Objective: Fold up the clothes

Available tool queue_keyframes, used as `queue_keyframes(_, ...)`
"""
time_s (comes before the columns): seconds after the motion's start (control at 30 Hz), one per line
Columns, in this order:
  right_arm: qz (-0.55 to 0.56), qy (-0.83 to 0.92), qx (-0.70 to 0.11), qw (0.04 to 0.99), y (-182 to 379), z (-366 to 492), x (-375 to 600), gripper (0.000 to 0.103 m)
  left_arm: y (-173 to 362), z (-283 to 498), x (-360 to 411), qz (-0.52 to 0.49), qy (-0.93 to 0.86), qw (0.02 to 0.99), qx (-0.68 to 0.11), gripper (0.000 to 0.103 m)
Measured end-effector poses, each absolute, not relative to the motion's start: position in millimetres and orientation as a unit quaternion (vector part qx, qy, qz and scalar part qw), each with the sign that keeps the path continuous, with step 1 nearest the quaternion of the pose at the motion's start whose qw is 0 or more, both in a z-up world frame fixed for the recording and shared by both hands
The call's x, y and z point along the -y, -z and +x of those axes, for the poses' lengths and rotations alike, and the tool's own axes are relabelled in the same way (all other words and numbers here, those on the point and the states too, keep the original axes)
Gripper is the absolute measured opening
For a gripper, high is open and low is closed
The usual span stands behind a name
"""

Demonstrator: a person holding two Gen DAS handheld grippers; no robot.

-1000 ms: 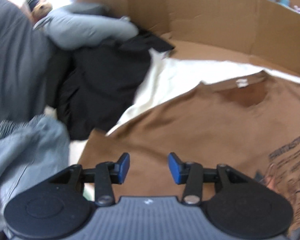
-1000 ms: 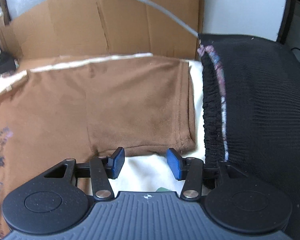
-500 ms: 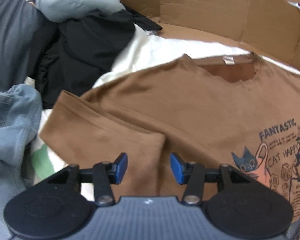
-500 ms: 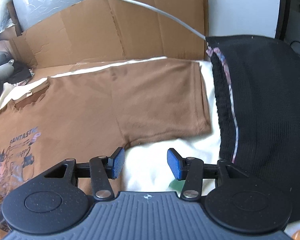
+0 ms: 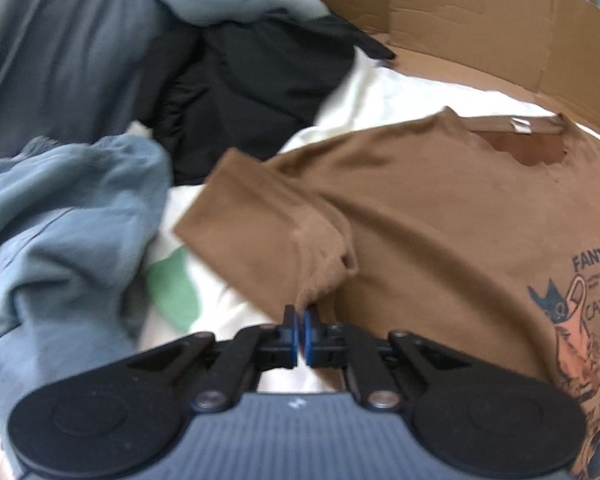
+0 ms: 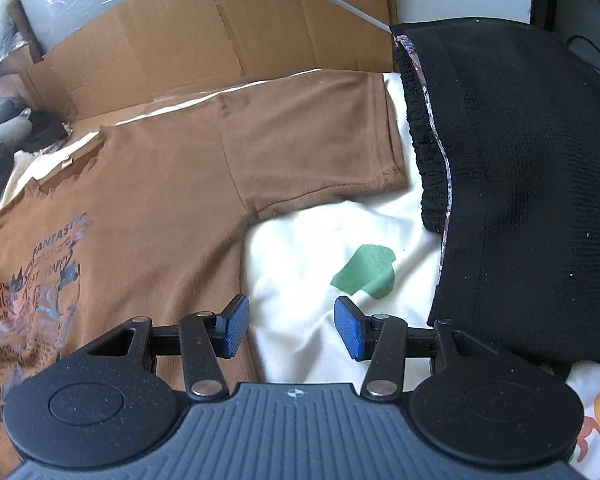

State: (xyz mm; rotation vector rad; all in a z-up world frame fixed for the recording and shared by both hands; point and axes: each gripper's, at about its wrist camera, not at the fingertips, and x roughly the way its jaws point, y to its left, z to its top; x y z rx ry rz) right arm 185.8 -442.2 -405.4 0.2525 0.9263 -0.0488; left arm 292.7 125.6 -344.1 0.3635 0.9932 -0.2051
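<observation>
My left gripper [image 5: 300, 330] has just closed; its blue pads meet with only a sliver between them, pinching a bunched edge of the brown T-shirt [image 5: 440, 220] at the tips, and it is angled steeply downward. My right gripper [image 6: 292, 326] also tilts downward, its blue pads standing apart with nothing between them.

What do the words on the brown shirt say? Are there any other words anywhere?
"FANTASTIC": top line of the print on the brown T-shirt.
"CAT HAPPY": print line below it, beside the cat drawing; last letter unclear.
Smaller print lines: too small to read.
Neck label: too blurred.
Orange marks on the white cloth: cut off, unreadable.
</observation>
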Motion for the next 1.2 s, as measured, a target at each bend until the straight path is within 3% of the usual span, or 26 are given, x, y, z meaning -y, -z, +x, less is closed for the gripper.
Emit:
queue_keyframes(0.4,0.1,0.004,-0.473,0.875,415,176,435,0.055,343,284,-171,0.168,0.039,0.86,-0.48,0.003)
queue_keyframes(0.6,0.094,0.002,-0.478,0.873,412,177,434,0.055,355,288,-207,0.081,-0.011,0.857,-0.509,0.005)
queue_keyframes(0.73,0.09,-0.004,-0.481,0.872,406,178,433,0.055,359,284,-216,0.082,-0.027,0.852,-0.516,0.019)
queue_keyframes(1.03,0.064,-0.043,-0.466,0.881,373,186,417,0.055,327,260,-227,0.126,-0.009,0.864,-0.488,0.02)
queue_keyframes(1.2,0.017,-0.11,-0.47,0.876,355,190,389,0.055,301,274,-227,0.134,0.028,0.879,-0.457,0.034)
